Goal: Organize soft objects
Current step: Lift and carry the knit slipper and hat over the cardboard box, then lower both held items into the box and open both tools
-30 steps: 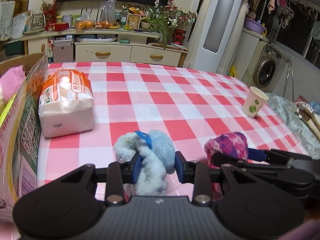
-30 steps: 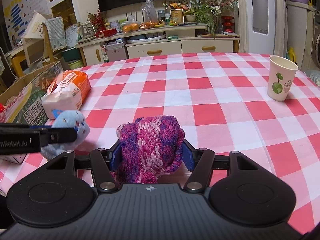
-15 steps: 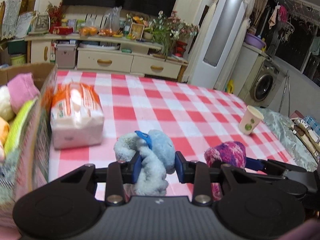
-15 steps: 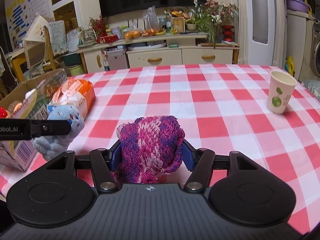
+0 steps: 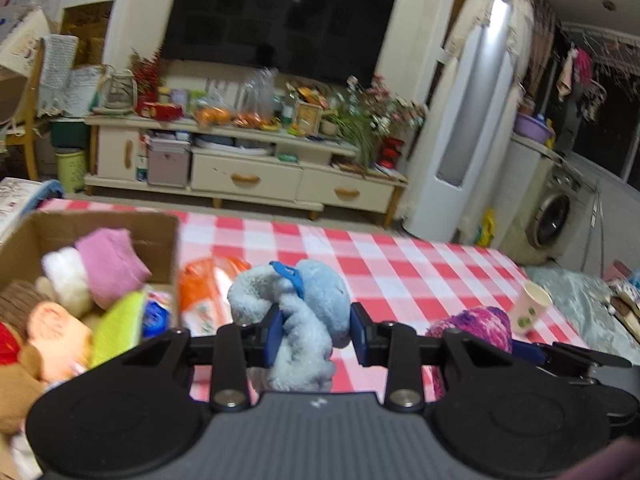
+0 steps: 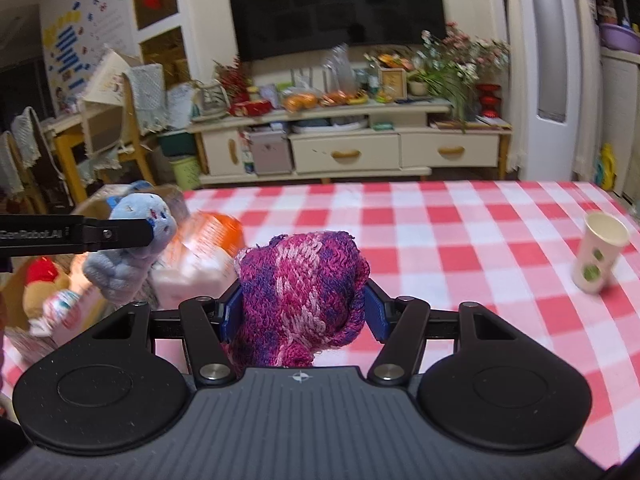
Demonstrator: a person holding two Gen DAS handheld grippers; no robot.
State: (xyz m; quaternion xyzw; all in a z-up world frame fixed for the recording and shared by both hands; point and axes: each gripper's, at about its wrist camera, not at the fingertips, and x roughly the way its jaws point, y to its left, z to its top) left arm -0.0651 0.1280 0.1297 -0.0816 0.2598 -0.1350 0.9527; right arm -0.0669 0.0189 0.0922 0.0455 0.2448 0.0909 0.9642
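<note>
My left gripper (image 5: 316, 330) is shut on a light blue plush toy (image 5: 300, 312) and holds it in the air above the red-checked table, just right of a cardboard box (image 5: 108, 224) full of soft toys and cloths. The toy also shows in the right wrist view (image 6: 128, 240). My right gripper (image 6: 300, 306) is shut on a magenta and purple knitted item (image 6: 302, 292), held above the table. It shows in the left wrist view (image 5: 476, 322) to the right of my left gripper.
An orange and white tissue pack (image 5: 204, 292) lies on the table beside the box. A paper cup (image 6: 598, 258) stands at the table's right. The checked tablecloth (image 6: 440, 220) stretches back toward a TV cabinet.
Both grippers have risen with their loads. The left one has moved up and toward the box, so the box's inside now shows. The right one has lifted too.
</note>
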